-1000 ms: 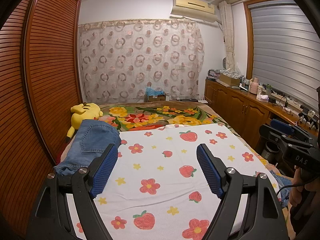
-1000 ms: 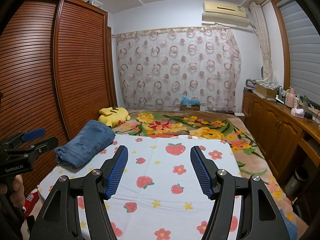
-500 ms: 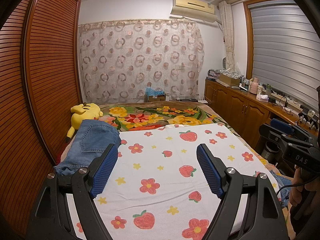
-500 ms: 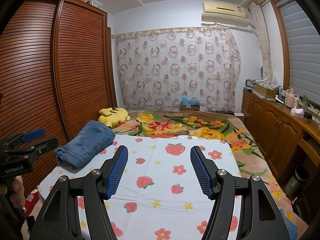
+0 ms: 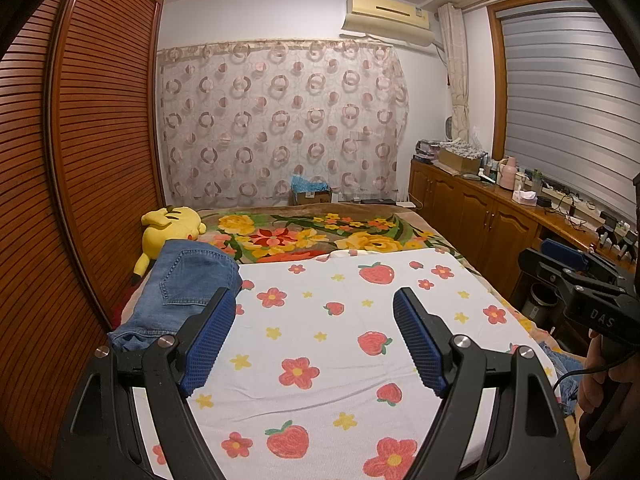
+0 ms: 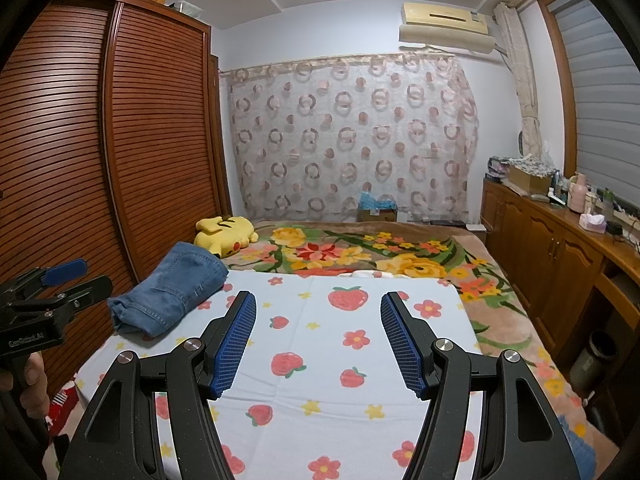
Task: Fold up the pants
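Left gripper [image 5: 314, 334] and right gripper [image 6: 318, 340] are both hovering spread and empty above the strawberry-print sheet [image 6: 352, 364], while folded jeans [image 6: 172, 290] are lying far left, suggesting the next move is fetching another pair.

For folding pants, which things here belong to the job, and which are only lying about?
Job:
- jeans, folded, at the bed's left edge
- strawberry sheet
- left gripper, right gripper, both empty, jaws open

Lying about:
- yellow plush
- floral blanket
- cardboard box
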{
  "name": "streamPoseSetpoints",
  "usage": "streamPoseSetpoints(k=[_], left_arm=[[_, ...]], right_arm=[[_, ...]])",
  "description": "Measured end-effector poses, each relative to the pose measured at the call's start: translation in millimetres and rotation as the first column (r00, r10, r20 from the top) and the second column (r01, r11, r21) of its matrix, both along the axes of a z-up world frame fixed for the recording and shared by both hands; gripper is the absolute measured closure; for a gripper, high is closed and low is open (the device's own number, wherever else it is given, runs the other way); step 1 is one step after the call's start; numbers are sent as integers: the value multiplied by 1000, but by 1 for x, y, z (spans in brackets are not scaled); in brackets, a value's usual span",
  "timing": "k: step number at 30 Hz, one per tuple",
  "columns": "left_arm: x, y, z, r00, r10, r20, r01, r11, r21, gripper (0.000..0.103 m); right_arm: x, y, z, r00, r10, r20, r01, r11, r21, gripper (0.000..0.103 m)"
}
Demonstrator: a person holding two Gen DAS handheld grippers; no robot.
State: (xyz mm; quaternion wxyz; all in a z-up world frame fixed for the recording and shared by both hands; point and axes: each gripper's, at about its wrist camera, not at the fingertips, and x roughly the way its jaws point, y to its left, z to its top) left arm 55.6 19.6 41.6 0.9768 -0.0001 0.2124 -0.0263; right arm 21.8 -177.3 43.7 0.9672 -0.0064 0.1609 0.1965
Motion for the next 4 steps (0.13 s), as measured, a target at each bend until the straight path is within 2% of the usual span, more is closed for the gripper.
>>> streamPoseSetpoints(k=[4], left_arm=[[0, 1, -1, 1000, -1, 0, 1, 1000, 0, 21]], right_arm=[[-1, 1, 0, 1000, -1, 1, 1, 1000, 0, 36]])
